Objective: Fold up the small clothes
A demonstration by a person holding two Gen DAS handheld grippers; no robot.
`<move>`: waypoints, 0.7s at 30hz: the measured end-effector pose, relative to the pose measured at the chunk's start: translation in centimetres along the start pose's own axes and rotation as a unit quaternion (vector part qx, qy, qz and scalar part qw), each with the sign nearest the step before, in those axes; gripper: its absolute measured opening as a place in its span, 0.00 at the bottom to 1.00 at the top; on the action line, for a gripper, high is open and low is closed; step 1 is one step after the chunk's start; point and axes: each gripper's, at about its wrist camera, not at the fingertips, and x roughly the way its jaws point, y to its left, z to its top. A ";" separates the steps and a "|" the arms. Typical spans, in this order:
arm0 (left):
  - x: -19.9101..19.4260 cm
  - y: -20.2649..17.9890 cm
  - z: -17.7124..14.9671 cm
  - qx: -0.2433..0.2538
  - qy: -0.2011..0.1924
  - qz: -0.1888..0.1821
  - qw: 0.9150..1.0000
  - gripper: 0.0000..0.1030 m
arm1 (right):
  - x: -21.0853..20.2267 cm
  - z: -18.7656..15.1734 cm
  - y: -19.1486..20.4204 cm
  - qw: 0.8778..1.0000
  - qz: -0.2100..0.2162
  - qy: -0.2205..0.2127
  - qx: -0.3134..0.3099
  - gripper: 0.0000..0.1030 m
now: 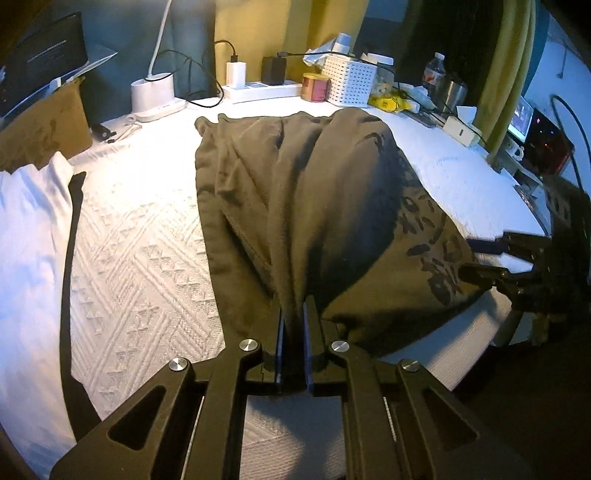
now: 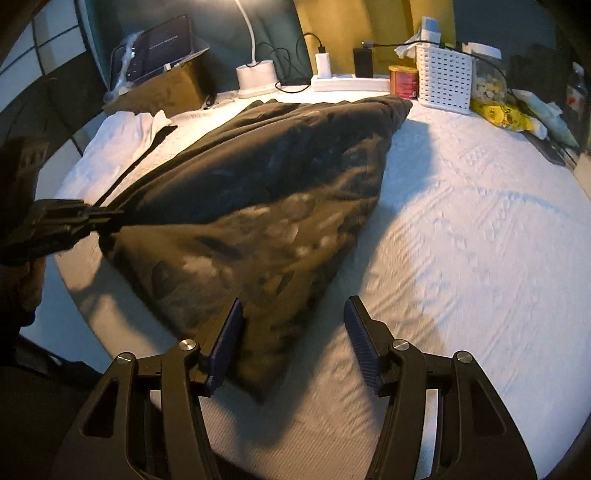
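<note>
dark olive printed cotton garment (image 2: pixel 258 206) on the white quilted bed (image 2: pixel 461 240): left claw (image 1: pixel 293 328) clamped on 1 near corner; right claw (image 2: pixel 293 347), jaws apart, straddles the other near corner.

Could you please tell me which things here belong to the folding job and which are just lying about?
For the job: dark garment, left hand-held gripper, right hand-held gripper.
Lying about: white basket, red tin, lamp base, power strip, yellow packet.

We see a white textured bedspread (image 1: pixel 140 258), a teal wall (image 2: pixel 221 33), a yellow curtain (image 1: pixel 258 33) and a lit white lamp (image 1: pixel 155 85) casting warm light.
</note>
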 end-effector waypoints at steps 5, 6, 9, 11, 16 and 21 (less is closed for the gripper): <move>-0.1 -0.6 0.2 0.005 0.003 0.006 1.000 0.08 | -0.4 -0.8 0.6 1.000 0.012 -0.006 -0.003 0.09; -0.1 -0.7 0.2 0.005 0.004 0.002 1.000 0.11 | -0.6 -0.8 0.3 1.000 0.016 -0.006 0.002 0.08; -0.3 -1.1 0.2 0.010 0.005 -0.011 1.000 0.26 | -1.8 -0.5 -0.5 1.000 0.005 -0.013 0.001 0.06; -0.4 -1.3 0.2 0.011 0.003 -0.014 1.000 0.44 | -2.7 -0.5 -1.2 1.000 -0.009 -0.014 0.000 0.05; -0.8 -1.3 0.5 -0.003 -0.006 -0.034 0.999 0.48 | -3.8 -1.4 -2.9 0.999 -0.038 -0.004 0.002 0.05; -0.3 -0.7 1.5 -0.026 -0.016 -0.022 0.999 0.48 | -3.6 -2.4 -3.2 0.999 -0.034 0.006 0.012 0.05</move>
